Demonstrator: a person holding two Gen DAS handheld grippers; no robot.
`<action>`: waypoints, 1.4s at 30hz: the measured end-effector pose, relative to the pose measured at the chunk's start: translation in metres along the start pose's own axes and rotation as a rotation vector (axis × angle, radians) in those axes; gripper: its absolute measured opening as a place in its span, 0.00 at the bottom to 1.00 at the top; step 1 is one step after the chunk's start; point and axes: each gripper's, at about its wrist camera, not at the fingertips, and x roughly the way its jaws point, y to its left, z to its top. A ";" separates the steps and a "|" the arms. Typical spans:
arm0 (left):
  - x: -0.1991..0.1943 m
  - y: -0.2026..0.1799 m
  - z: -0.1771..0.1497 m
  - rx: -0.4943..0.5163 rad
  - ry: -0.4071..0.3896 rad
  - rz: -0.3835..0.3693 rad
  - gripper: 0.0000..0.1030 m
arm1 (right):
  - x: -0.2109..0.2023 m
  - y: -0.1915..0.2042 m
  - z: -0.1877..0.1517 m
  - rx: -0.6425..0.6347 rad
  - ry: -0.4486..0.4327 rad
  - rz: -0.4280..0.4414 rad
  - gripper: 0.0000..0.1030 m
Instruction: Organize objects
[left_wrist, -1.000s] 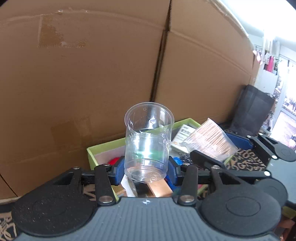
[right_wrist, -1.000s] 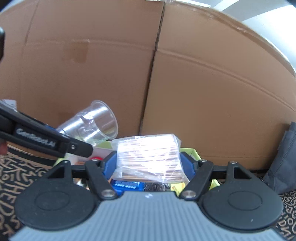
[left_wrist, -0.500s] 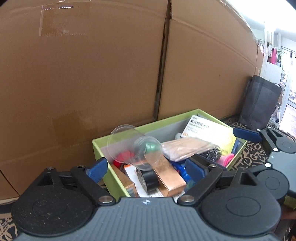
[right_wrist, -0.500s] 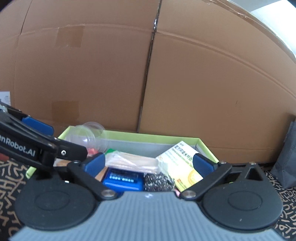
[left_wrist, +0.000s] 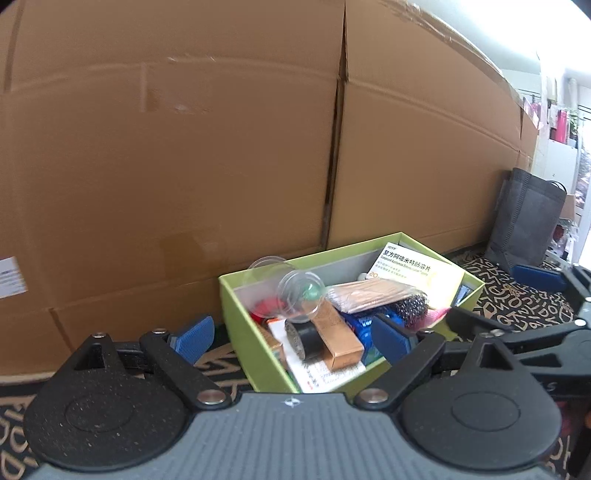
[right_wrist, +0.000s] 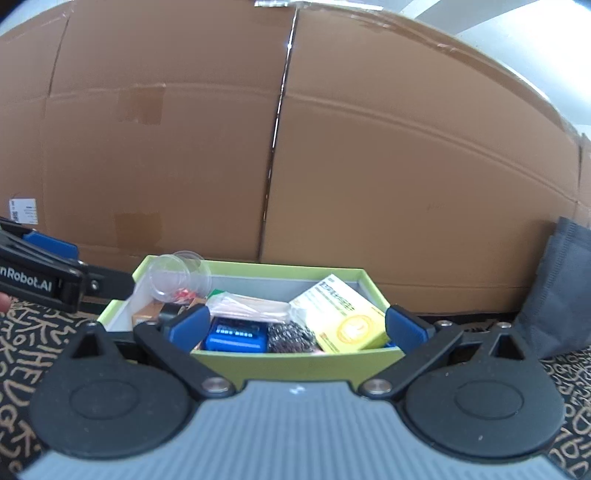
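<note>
**Spotter:** What's closest to you?

**Operator:** My own tools. The left gripper (left_wrist: 291, 334) has its blue fingers spread wide with nothing between them, and the right gripper (right_wrist: 297, 325) is the same: wide apart, empty. A second ago the left was clamped on the clear cup and the right on the bag of sticks. Both have been let go.

**Spotter:** Where did they land?

**Operator:** In the green box (left_wrist: 236, 314). The cup (left_wrist: 295, 295) lies tipped on its side just beyond my left fingers, toward the box's far left corner, mouth facing me. The bag of sticks (left_wrist: 373, 291) rests flat beyond my right-hand finger, across a blue box (right_wrist: 236, 338) and touching the wire scrubber (right_wrist: 291, 336).

**Spotter:** Anything else in there?

**Operator:** A copper-coloured carton (left_wrist: 338, 338), a roll of black tape (left_wrist: 303, 338), a yellow medicine box (right_wrist: 347, 317) leaning on the far wall. It's crowded.

**Spotter:** And your pose?

**Operator:** Both tools have backed off and dropped low, level, pointing at the box from the near side, the left one showing at the left edge of my right view. Past the box, only the cardboard wall (right_wrist: 295, 147). I'd judge this pair is done; next I look for whatever's left outside.
</note>
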 end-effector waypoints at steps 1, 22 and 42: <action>-0.006 -0.001 -0.003 -0.008 -0.001 0.009 0.93 | -0.009 -0.001 -0.002 0.003 0.001 -0.002 1.00; -0.067 -0.032 -0.081 -0.058 0.147 0.113 0.94 | -0.102 0.004 -0.048 0.099 0.111 0.027 1.00; -0.077 -0.032 -0.081 -0.042 0.125 0.175 0.94 | -0.099 0.008 -0.051 0.109 0.136 0.034 1.00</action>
